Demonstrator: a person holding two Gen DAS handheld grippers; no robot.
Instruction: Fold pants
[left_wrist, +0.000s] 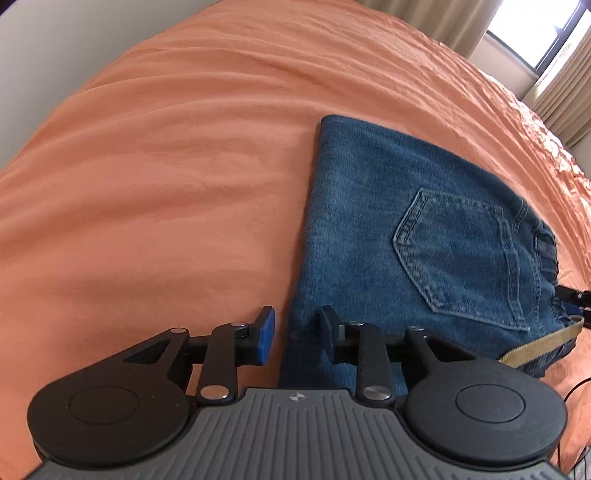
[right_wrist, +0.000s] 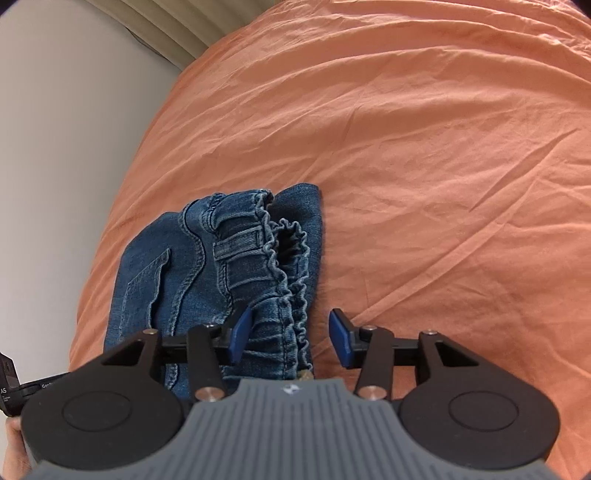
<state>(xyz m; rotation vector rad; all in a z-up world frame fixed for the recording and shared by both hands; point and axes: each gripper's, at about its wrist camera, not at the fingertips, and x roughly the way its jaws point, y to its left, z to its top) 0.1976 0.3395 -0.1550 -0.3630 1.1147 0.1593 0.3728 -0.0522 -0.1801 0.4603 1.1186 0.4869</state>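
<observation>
The blue jeans (left_wrist: 424, 236) lie folded into a compact rectangle on the bed, on an orange bedsheet (left_wrist: 166, 166) that is full of soft wrinkles. In the left wrist view, a back pocket (left_wrist: 465, 258) faces up, and a khaki strap (left_wrist: 543, 345) comes out from the near right corner of the jeans.

The left claw (left_wrist: 297, 334) stands over the near left edge of the folded jeans. Its jaws are spread: one blue pad is above the bedsheet just beside the denim, the other is above the denim, and the edge of the fabric runs between them. The pads do not press on it.

In the right wrist view, the elastic waistband (right_wrist: 284, 258), gathered in small ruffles, lies on the right side of the bundle, with a belt loop (right_wrist: 236, 245) beside it. The right claw (right_wrist: 290, 339) is also spread. Its left pad sits over the denim near the waistband, its right pad is over the bare bedsheet, and the waistband end lies between them without being pinched.

A curtain (left_wrist: 561, 99) and a window (left_wrist: 535, 33) are visible beyond the far side of the bed.
</observation>
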